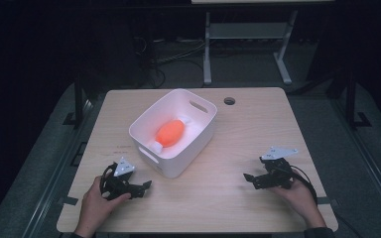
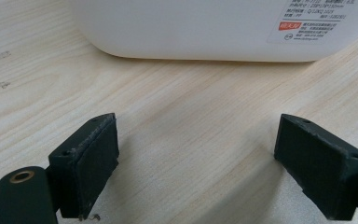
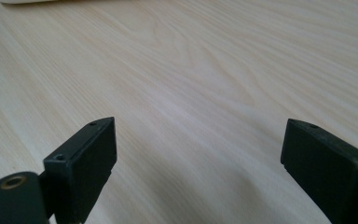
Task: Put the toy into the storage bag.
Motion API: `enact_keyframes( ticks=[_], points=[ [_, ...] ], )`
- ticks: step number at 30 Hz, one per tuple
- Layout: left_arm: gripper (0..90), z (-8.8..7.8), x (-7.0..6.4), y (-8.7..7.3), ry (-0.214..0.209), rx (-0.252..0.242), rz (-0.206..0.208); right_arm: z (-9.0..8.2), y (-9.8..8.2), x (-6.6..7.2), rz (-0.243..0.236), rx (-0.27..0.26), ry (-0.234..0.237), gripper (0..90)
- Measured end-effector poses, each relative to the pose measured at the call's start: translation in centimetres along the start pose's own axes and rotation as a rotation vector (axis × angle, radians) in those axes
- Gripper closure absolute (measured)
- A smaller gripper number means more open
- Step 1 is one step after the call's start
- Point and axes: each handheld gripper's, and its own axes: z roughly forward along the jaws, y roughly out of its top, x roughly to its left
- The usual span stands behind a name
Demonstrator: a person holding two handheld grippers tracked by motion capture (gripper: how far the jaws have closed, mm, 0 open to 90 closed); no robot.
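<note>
High view: above the near edge, looking forward and down. Gripper views: low, close over the table (image 3: 205, 70); ahead of the left gripper (image 2: 196, 158), the tub (image 2: 191, 28), also seen from above.

Count from my side: one wooden table (image 1: 228, 148) with one round cable hole (image 1: 229, 101) near its far edge. One white bin (image 1: 198, 136) on it, two slot handles that I can see. Inside the bin: one orange bottle-shaped thing (image 1: 169, 133) with white ends; could be a second white piece beside it, too small to tell. One printed label (image 2: 311, 23) on the bin wall, seen from my left gripper view. Two grippers, one per hand: left gripper (image 1: 140, 188), right gripper (image 1: 250, 179). Two black jaws on each, four total. One grey plate on top of each, two total.
</note>
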Motion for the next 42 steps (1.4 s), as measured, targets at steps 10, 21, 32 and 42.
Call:
enact_keyframes(
  ticks=[10, 21, 32, 42],
  points=[
    [12.7, 0.0, 0.0, 0.0, 0.0, 0.0, 0.0, -0.7, -2.6, -0.4, 0.039, 0.013, -0.074, 9.3],
    [12.7, 0.0, 0.0, 0.0, 0.0, 0.0, 0.0, -0.8, -4.1, -0.5, 0.067, 0.023, -0.126, 8.3],
    [12.7, 0.0, 0.0, 0.0, 0.0, 0.0, 0.0, -0.8, -4.5, -0.6, 0.095, 0.012, -0.127, 7.7],
    [12.8, 0.0, 0.0, 0.0, 0.0, 0.0, 0.0, -0.8, -4.5, -0.6, 0.097, 0.014, -0.129, 6.7]
  ],
)
